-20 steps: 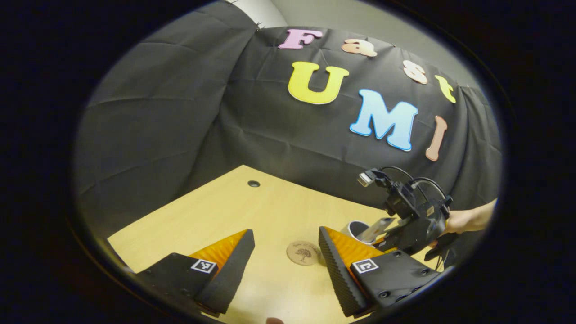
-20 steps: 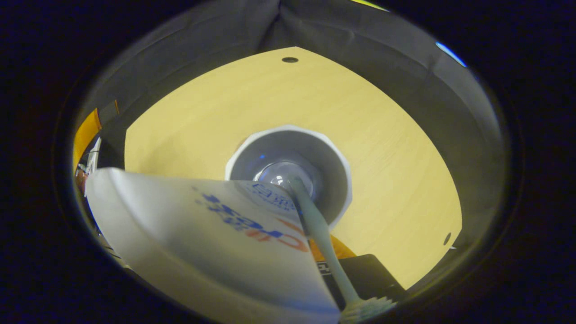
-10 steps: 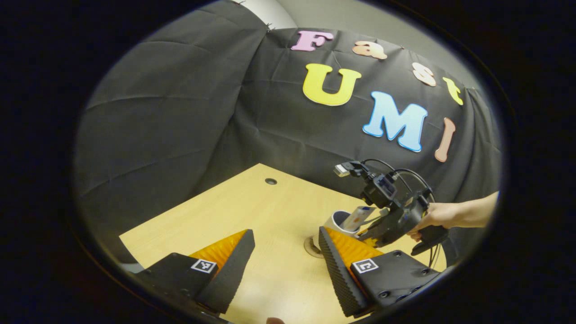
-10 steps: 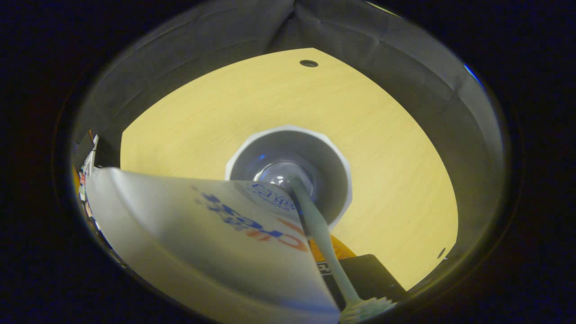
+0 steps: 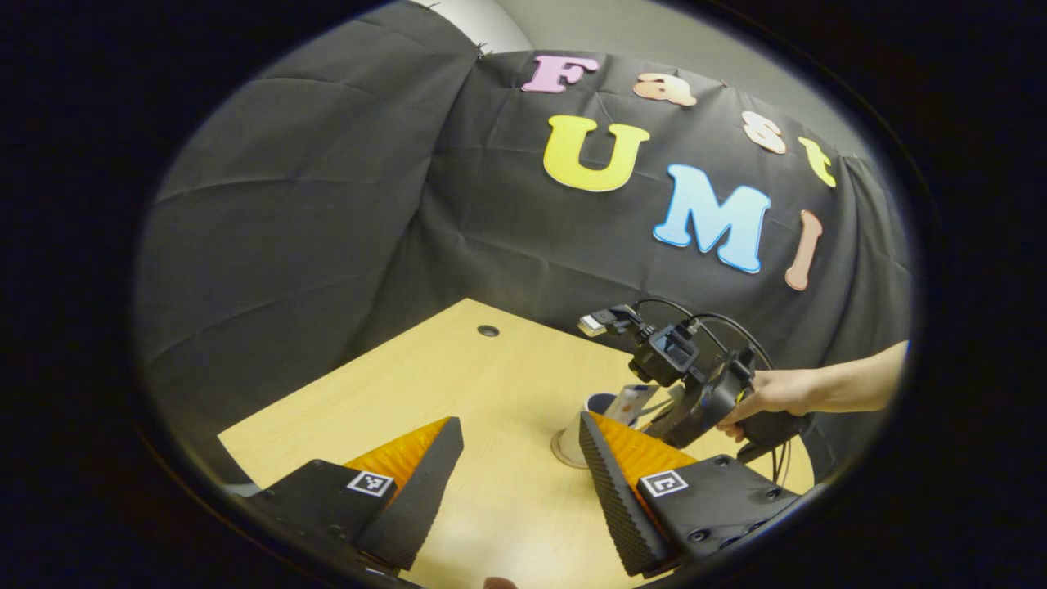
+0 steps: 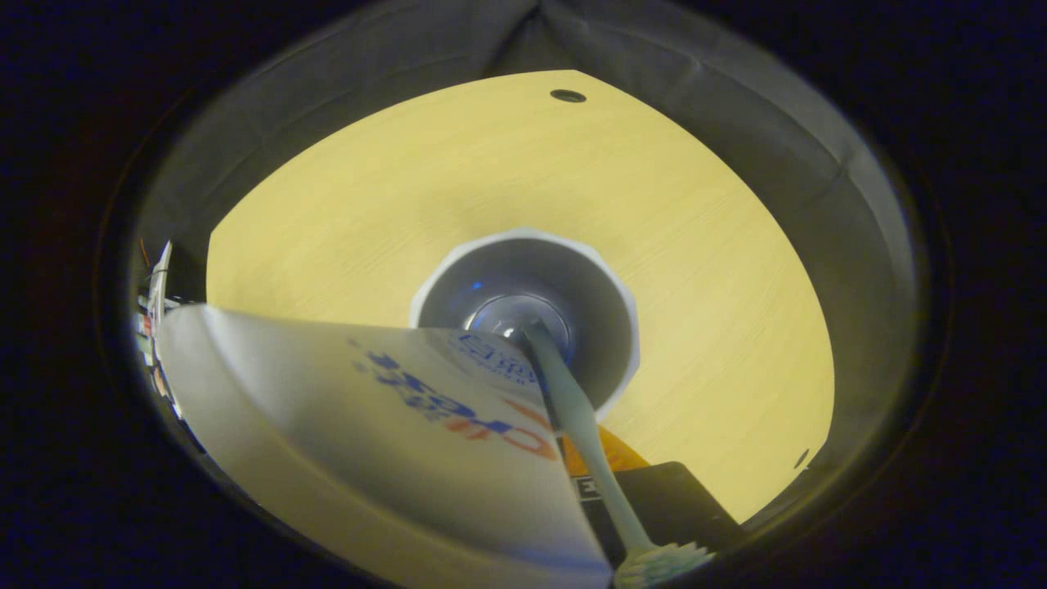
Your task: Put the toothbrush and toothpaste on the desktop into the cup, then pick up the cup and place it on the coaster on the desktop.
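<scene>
Toothpaste (image 6: 384, 433), a soft tube, fills the lower left of the right gripper view beside the stiff, slim toothbrush (image 6: 577, 417), both standing in the cup (image 6: 523, 311) at centre. That cup looks light and smooth, likely best taken by its wall. In the left gripper view the left claw (image 5: 523, 483) gapes wide, holding nothing; the right claw (image 5: 683, 413), right of centre, grips the cup over the coaster (image 5: 564, 451) on the surface (image 5: 458, 384).
</scene>
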Available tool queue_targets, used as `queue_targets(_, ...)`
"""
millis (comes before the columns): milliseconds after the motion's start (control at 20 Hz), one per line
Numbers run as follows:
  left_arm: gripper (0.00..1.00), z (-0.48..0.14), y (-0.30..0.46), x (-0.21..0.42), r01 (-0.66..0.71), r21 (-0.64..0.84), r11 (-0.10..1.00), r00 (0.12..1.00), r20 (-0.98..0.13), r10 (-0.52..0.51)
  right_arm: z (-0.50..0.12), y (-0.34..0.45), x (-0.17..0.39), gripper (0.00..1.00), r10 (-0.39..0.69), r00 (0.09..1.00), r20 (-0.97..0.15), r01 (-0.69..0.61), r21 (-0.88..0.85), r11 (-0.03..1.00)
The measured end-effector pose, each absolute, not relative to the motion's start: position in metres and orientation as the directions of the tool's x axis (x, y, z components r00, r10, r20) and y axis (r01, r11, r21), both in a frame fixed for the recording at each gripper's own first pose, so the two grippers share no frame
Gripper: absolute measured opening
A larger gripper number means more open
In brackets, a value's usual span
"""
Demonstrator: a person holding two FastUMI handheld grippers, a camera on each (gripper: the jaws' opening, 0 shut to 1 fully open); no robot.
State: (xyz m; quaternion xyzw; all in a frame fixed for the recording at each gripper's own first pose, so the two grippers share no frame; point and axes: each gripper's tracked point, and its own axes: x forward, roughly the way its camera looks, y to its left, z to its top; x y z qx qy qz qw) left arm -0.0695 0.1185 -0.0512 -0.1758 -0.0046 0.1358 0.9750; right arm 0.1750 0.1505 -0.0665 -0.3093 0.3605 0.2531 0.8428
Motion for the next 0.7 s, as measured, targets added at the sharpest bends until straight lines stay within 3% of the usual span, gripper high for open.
queue_targets(450,0.94,-0.036,0.089,-0.042,-0.175,-0.297,0.939,0.984,-0.02,0.177,-0.024,0.135,0.15,0.54,0.296,0.678,-0.673,-0.608,-0.286,0.741)
queue_targets(500,0.91,-0.033,0.084,-0.037,-0.162,-0.284,0.945,0.986,-0.014,0.165,-0.018,0.131,0.141,0.57,0.313,0.688,-0.654,-0.601,-0.273,0.751)
queue_targets(550,0.93,-0.029,0.078,-0.033,-0.145,-0.275,0.951,0.989,-0.01,0.148,-0.012,0.123,0.131,0.69,0.324,0.705,-0.631,-0.588,-0.265,0.764)
queue_targets(650,0.93,-0.019,0.065,-0.021,-0.11,-0.259,0.959,0.993,0.003,0.114,0.0,0.104,0.111,0.81,0.339,0.744,-0.576,-0.552,-0.245,0.797)
queue_targets(700,0.93,-0.012,0.057,-0.014,-0.093,-0.249,0.964,0.995,0.013,0.099,0.008,0.092,0.097,0.82,0.345,0.767,-0.541,-0.528,-0.226,0.819)
